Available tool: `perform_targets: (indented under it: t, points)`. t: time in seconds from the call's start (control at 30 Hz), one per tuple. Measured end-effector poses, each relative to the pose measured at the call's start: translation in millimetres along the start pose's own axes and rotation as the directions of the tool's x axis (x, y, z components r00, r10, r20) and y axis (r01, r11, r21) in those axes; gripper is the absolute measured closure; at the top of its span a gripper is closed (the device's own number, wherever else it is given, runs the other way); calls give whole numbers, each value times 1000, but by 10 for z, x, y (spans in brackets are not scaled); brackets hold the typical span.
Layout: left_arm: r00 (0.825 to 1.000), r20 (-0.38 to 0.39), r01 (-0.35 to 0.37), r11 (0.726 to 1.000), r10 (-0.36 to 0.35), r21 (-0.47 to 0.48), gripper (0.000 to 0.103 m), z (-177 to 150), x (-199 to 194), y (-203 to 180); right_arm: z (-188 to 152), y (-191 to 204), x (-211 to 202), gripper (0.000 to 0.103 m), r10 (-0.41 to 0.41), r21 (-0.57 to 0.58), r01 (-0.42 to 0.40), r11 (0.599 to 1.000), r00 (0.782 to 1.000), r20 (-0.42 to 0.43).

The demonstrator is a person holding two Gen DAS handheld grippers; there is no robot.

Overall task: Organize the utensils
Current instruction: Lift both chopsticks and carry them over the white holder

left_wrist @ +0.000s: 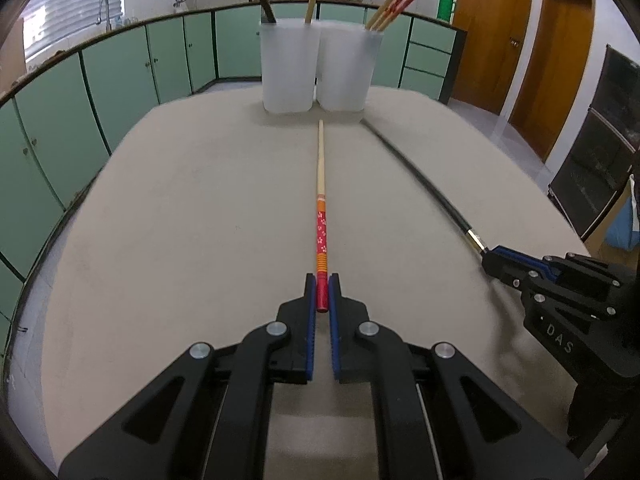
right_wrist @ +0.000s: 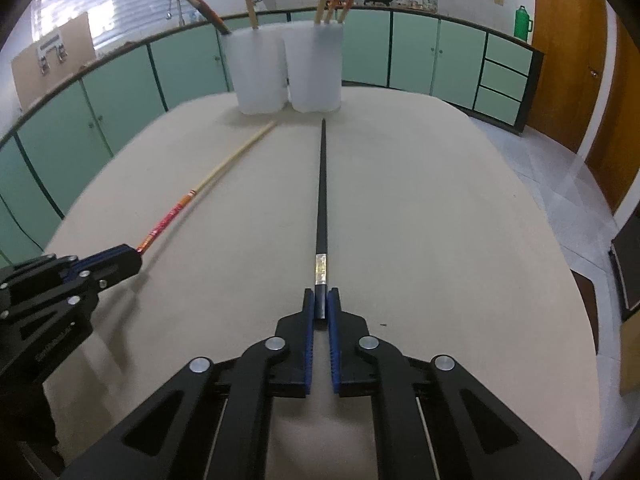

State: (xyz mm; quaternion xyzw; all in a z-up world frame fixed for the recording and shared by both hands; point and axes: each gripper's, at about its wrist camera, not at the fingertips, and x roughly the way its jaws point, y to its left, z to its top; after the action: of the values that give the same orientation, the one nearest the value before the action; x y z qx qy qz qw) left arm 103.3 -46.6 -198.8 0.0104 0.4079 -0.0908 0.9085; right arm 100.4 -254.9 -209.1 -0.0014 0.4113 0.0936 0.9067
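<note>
My left gripper (left_wrist: 322,286) is shut on the red end of a red-and-orange patterned wooden chopstick (left_wrist: 321,200), whose pale tip points at two white translucent cups. The left cup (left_wrist: 286,68) holds a dark chopstick and a pale one; the right cup (left_wrist: 347,68) holds several red-patterned chopsticks. My right gripper (right_wrist: 321,300) is shut on the thick end of a black chopstick (right_wrist: 321,192) with a silver band, its tip also toward the cups (right_wrist: 288,68). Each gripper shows in the other's view: right gripper (left_wrist: 490,254), left gripper (right_wrist: 134,252). Both chopsticks extend over the table.
The beige table (left_wrist: 180,220) carries only the two cups at its far end. Green cabinets with a counter and sink run behind. Wooden doors (left_wrist: 520,40) and a dark appliance (left_wrist: 600,152) stand to the right.
</note>
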Motion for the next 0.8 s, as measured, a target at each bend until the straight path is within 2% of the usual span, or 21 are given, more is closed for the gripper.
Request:
perform_targets:
  t: [0.33, 0.6, 0.8]
  points:
    - [990, 140, -4, 1000, 2, 11, 98, 325, -521, 55, 418, -6, -547, 97, 18, -38, -13, 999, 991, 132]
    - [962, 273, 4, 1000, -11, 24, 98, 773, -894, 110, 814, -78, -879, 97, 78, -36, -72, 997, 972, 223]
    - [948, 315, 31, 998, -44, 47, 98, 1077, -974, 149, 1165, -90, -1054, 97, 121, -58, -110, 992, 954, 273]
